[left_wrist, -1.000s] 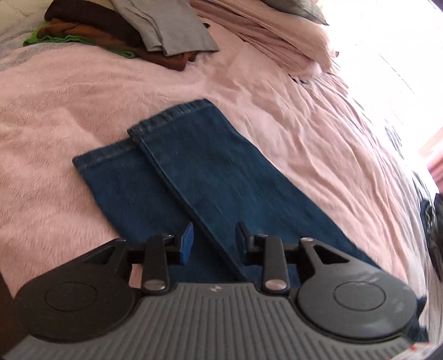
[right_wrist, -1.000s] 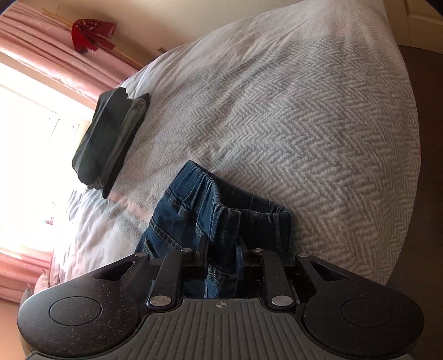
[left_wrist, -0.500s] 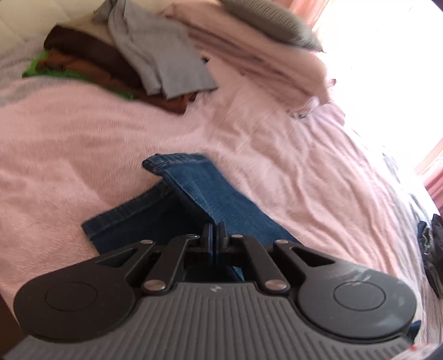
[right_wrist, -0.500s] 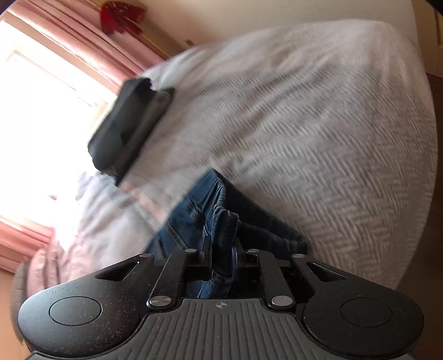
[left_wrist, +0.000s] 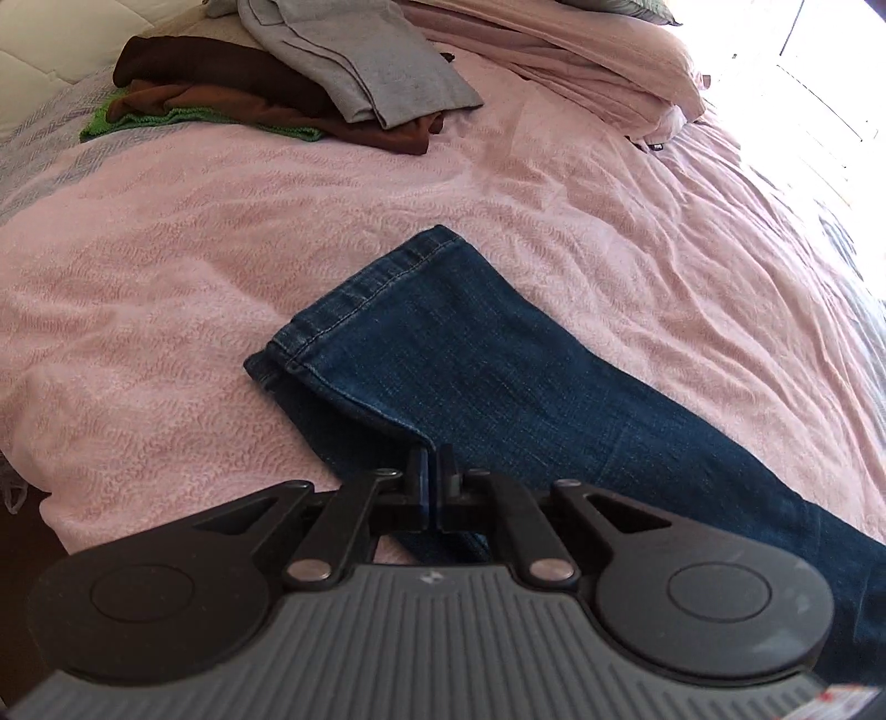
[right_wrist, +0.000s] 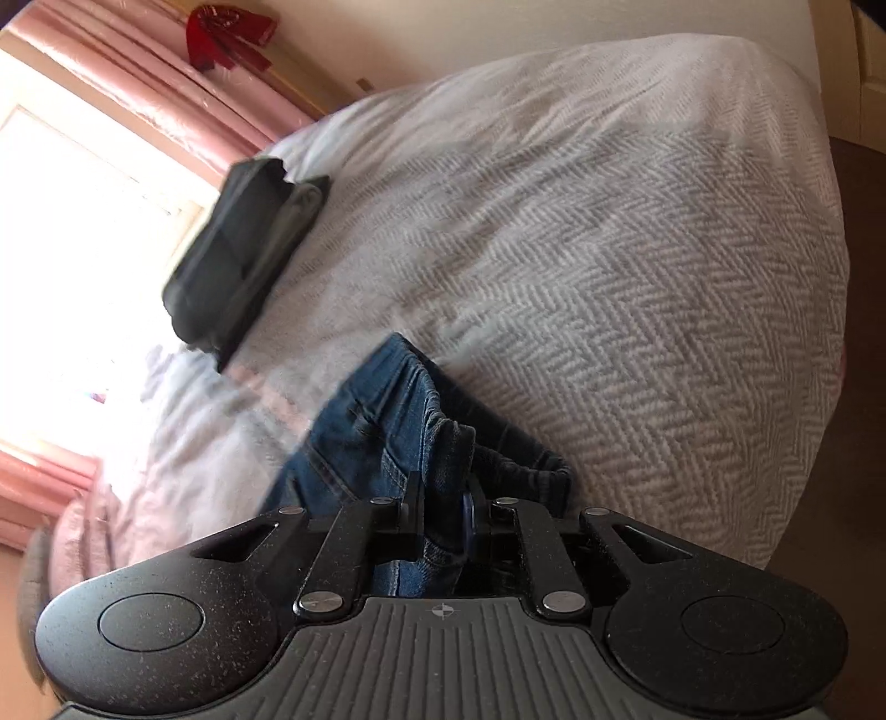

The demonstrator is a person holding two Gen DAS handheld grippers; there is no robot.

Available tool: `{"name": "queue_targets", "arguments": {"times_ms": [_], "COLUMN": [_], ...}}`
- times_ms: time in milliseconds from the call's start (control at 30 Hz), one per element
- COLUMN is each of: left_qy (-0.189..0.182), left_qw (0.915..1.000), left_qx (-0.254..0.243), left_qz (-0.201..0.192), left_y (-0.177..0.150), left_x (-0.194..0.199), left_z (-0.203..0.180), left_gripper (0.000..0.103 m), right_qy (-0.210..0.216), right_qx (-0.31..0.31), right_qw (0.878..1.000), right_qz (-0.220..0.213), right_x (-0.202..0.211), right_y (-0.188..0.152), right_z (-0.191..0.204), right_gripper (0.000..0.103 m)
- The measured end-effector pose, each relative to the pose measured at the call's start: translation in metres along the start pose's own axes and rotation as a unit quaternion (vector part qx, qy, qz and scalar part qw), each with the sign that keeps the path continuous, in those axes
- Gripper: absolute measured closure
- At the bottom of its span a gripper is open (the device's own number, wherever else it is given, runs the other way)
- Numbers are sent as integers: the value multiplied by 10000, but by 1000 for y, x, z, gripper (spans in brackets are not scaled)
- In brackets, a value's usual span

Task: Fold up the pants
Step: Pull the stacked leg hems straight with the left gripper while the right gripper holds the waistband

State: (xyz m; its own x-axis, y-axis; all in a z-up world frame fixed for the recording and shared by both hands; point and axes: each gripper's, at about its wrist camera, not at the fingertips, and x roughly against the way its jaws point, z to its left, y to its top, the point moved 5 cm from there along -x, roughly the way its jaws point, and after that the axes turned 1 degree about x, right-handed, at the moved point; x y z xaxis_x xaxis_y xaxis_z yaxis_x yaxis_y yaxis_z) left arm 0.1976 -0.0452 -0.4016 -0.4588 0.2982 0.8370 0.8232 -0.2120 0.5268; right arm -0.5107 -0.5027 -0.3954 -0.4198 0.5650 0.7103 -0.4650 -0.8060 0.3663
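Note:
Blue jeans (left_wrist: 487, 360) lie on a pink bedspread (left_wrist: 166, 249), one leg stacked on the other with the hems nearly matching. My left gripper (left_wrist: 433, 471) is shut on the near edge of the upper leg, a little back from the hem. In the right wrist view the bunched waistband of the jeans (right_wrist: 398, 421) rests on a grey herringbone blanket (right_wrist: 609, 277). My right gripper (right_wrist: 443, 498) is shut on a fold of that waistband; the denim stands up between its fingers.
A pile of brown, green and grey clothes (left_wrist: 288, 77) lies at the far side of the bed, with pink pillows (left_wrist: 581, 50) beside it. A folded dark garment (right_wrist: 238, 249) sits on the blanket near a bright window with pink curtains (right_wrist: 138, 72). The bed's edge drops off at right.
My left gripper went from open to shut on the upper leg and dragged it over the lower leg. The right gripper kept its hold on the waistband while its view swung.

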Motion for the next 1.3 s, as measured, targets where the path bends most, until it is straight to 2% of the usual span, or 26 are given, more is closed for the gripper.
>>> {"name": "queue_targets", "arguments": {"times_ms": [133,333,467,600,700,767,800,833,967,1033,1100,1133,1200,1300], "left_qy": [56,66,-89,162,192,41,-117,-228,-335,-460,-506,-605,-887,-1237], "left_qw": [10000,9999,9994,9997,9991,9995,9995,9994,9994,9986,9981,9975,9956,9914], "left_qx": [-62,-5,-121,-174,-352,-298,-259,-238,37,247,305,318,211,-413], "left_qz": [-50,-112,-320,-14,-133,-116,-100,-95,-70,33,156,200,203,101], "left_y": [-1,3,9,-8,-13,-12,-11,-9,1,6,12,14,17,19], "left_x": [2,9,25,3,-3,-3,-2,-2,-8,-16,-23,-24,-20,-15], "left_z": [0,-1,-3,3,-1,-2,-1,0,16,25,31,35,40,45], "left_gripper": [100,101,100,100,101,91,81,75,76,83,97,100,101,96], "right_qy": [31,-389,-139,-499,-601,-621,-648,-660,-557,-582,-651,-700,-783,-654], "right_qx": [103,-323,-192,-78,-317,-207,-109,-36,-198,-193,-74,-18,25,46], "right_qw": [9999,9986,9997,9986,9976,9978,9977,9977,9982,9981,9978,9975,9969,9978], "right_qz": [-104,130,-55,170,154,124,136,155,141,107,66,56,44,-107], "right_x": [16,-8,11,-2,-14,-13,-13,-14,-14,-11,-11,-11,-10,-1], "right_y": [-5,-12,-7,-13,-18,-17,-16,-16,-17,-18,-19,-19,-18,-12], "right_z": [6,-28,-16,-32,-41,-36,-34,-34,-40,-39,-35,-33,-28,-18], "right_gripper": [95,95,95,95,94,94,93,93,93,93,93,93,93,94]}}
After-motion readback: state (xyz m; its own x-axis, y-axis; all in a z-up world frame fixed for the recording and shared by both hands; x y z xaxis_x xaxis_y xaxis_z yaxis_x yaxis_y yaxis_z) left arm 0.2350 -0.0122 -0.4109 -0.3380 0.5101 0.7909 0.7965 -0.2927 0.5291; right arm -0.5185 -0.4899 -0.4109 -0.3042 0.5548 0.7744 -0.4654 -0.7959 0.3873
